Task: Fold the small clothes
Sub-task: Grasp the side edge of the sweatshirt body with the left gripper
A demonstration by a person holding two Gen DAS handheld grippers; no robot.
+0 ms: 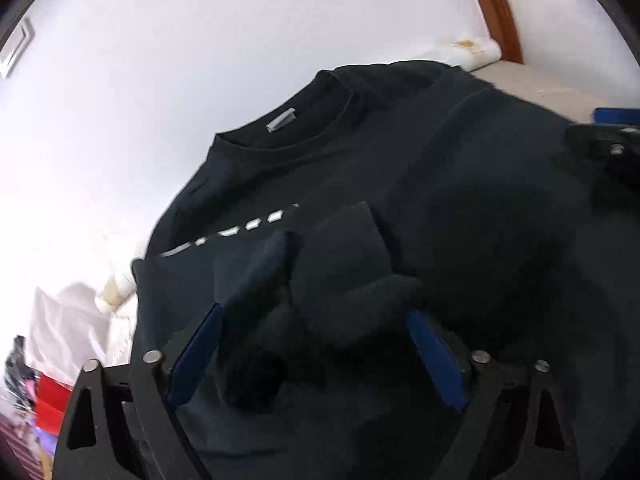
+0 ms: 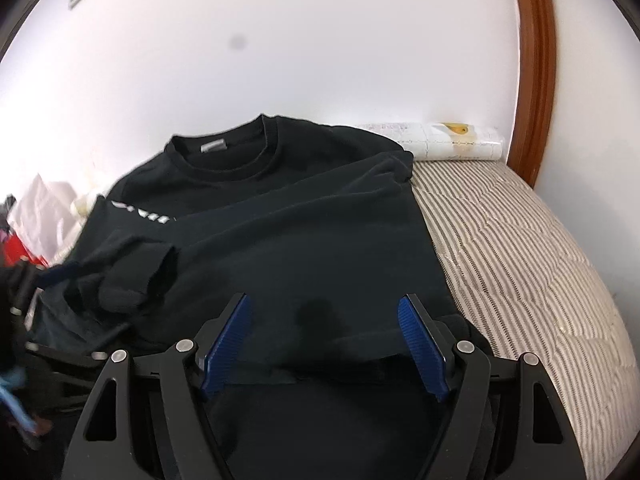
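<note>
A black sweatshirt (image 2: pixel 304 232) with white chest lettering (image 1: pixel 240 230) lies front up on the bed, collar (image 1: pixel 288 132) toward the wall. One sleeve is folded across the chest. Its cuff (image 1: pixel 344 248) is bunched between the tips of my left gripper (image 1: pixel 316 312). The jaws stand wide and cloth hides both tips, so no pinch shows. In the right wrist view the left gripper (image 2: pixel 24 292) is a blur at the far left beside that raised cuff (image 2: pixel 156 268). My right gripper (image 2: pixel 324 344) is open over the hem (image 2: pixel 320 376), holding nothing, and also shows at the left wrist view's right edge (image 1: pixel 612 152).
The striped mattress (image 2: pixel 520 264) runs bare to the right of the sweatshirt. A white roll (image 2: pixel 452 140) lies along the wall behind it, next to a brown wooden frame (image 2: pixel 536 72). White and red cloth (image 2: pixel 36 216) is piled at the left.
</note>
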